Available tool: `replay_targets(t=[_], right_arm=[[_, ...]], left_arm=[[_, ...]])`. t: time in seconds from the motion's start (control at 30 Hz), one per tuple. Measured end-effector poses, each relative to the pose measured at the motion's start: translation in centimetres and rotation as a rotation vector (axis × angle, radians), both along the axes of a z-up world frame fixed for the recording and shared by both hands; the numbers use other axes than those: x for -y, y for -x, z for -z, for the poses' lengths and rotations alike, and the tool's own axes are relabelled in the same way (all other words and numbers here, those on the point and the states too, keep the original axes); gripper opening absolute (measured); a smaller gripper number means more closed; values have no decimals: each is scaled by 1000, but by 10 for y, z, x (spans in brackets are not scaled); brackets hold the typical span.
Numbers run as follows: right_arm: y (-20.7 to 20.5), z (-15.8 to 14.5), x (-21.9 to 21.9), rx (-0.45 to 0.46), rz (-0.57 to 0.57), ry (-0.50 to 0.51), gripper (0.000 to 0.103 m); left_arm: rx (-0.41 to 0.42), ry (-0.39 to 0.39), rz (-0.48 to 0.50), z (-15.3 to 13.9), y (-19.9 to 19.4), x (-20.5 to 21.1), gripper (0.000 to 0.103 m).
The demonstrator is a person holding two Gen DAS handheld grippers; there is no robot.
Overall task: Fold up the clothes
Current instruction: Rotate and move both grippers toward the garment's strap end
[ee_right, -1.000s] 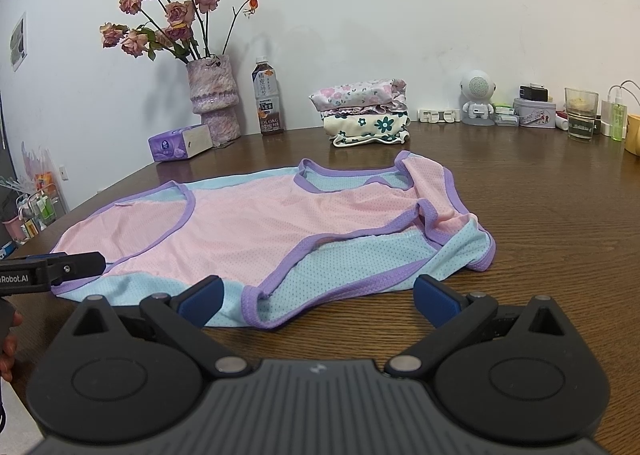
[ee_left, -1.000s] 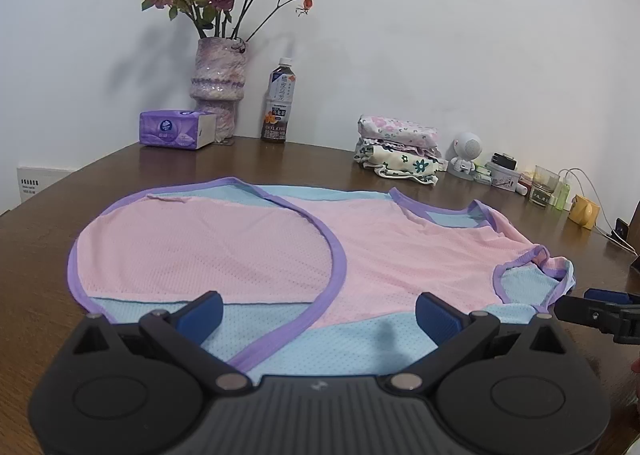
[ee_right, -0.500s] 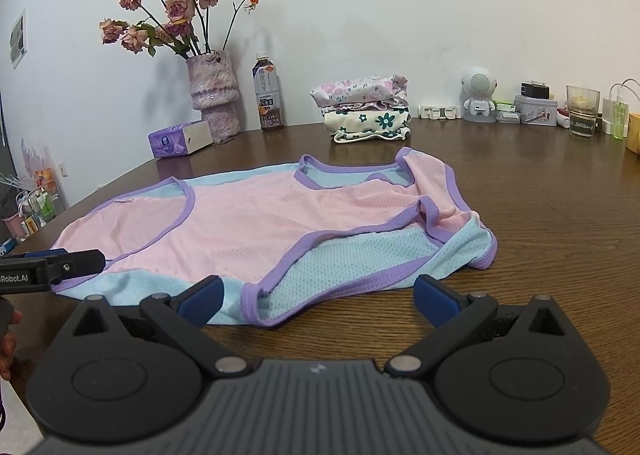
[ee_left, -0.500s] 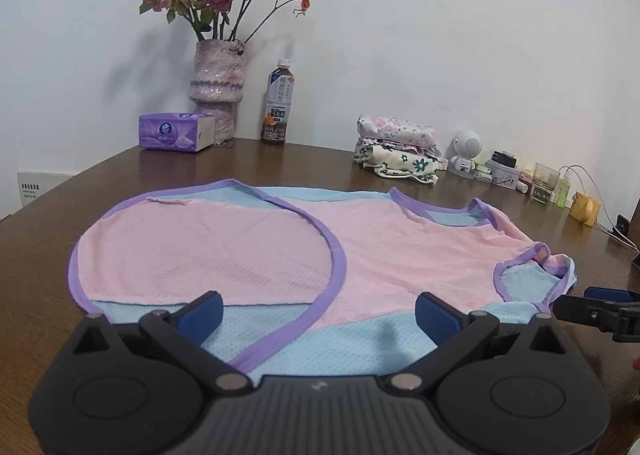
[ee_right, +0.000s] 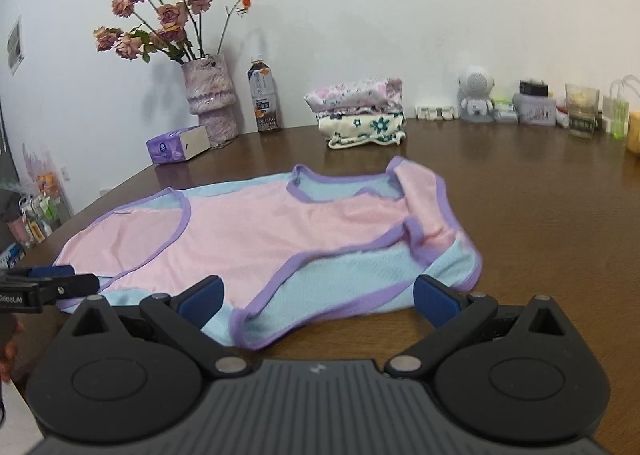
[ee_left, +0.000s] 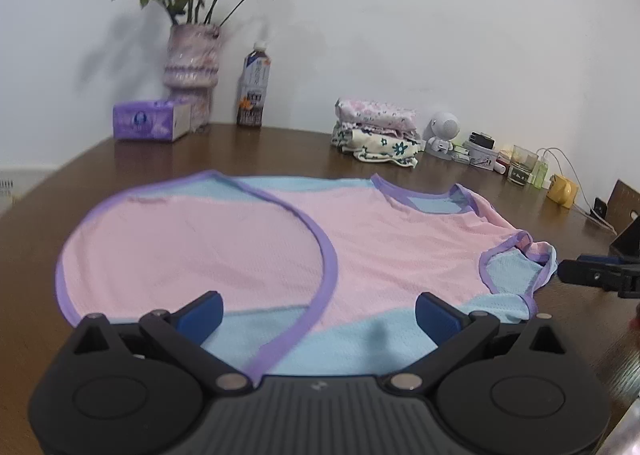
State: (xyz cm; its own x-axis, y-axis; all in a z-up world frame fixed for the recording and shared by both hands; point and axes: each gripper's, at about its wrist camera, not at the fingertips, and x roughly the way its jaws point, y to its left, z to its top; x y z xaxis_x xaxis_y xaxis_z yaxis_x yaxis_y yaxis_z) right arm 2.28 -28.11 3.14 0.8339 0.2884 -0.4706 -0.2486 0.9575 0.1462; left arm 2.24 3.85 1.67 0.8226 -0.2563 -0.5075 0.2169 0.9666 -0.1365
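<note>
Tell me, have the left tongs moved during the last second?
Yes. The left tongs swung slightly right: in their view the bottle by the wall now sits further left.

Pink mesh top (ee_right: 256,239) (flat) on table (ee_right: 540,215)

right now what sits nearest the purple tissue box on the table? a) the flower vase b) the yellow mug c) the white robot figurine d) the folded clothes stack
a: the flower vase stands right beside the purple tissue box, while the folded clothes stack sits farther along the wall.
</note>
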Motion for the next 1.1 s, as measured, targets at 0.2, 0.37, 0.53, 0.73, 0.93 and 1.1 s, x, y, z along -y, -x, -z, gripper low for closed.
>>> replay_targets(t=[0.2,0.37,0.53,0.73,0.93,1.1], right_arm=[[-6,-10,-3,-3,-30,157,103],[-4,-15,-9,44,-67,279,103],[1,-16,-17,95,-128,403,102],[8,-10,-23,143,-161,509,102],[10,-9,-28,159,-170,564,102],[13,-7,-33,174,-189,599,102]], left_arm=[[0,-51,51,-9,-5,-4,103],[-3,-111,108,-16,-7,-3,103],[3,-219,180,-19,-2,1,103],[32,-302,177,-22,2,-3,103],[76,-369,176,-25,7,-4,103],[104,-407,201,-27,10,1,103]])
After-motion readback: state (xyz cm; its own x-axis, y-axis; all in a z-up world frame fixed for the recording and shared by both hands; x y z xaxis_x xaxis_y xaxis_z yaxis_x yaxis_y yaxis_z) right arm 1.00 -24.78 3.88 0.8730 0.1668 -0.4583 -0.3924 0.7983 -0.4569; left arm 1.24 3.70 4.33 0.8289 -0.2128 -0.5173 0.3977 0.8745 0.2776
